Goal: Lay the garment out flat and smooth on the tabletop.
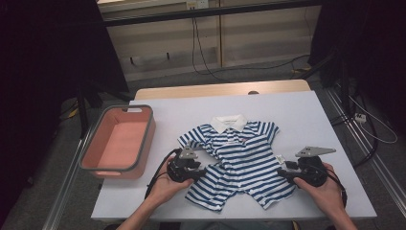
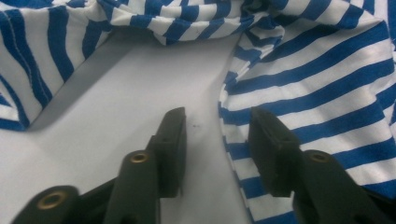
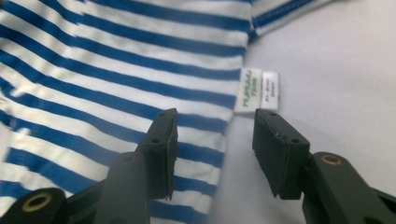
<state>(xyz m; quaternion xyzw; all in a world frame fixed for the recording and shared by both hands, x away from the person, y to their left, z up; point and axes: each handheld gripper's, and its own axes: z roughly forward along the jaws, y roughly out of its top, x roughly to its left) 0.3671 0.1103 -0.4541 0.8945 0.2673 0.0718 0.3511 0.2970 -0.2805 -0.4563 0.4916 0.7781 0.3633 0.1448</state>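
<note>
The blue-and-white striped cotton baby romper (image 1: 239,160) lies flat near the middle of the white table (image 1: 311,120). Both the left gripper (image 1: 203,168) and the right gripper (image 1: 282,167) are open, straddling its side edges. Close only on the fabric edge, both sides evenly.

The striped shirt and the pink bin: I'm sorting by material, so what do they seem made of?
Striped shirt: probably soft matte knit cotton; it wrinkles and drapes limply. Pink bin: seemingly smooth moulded plastic with a grey rim; its walls stand stiff.
</note>
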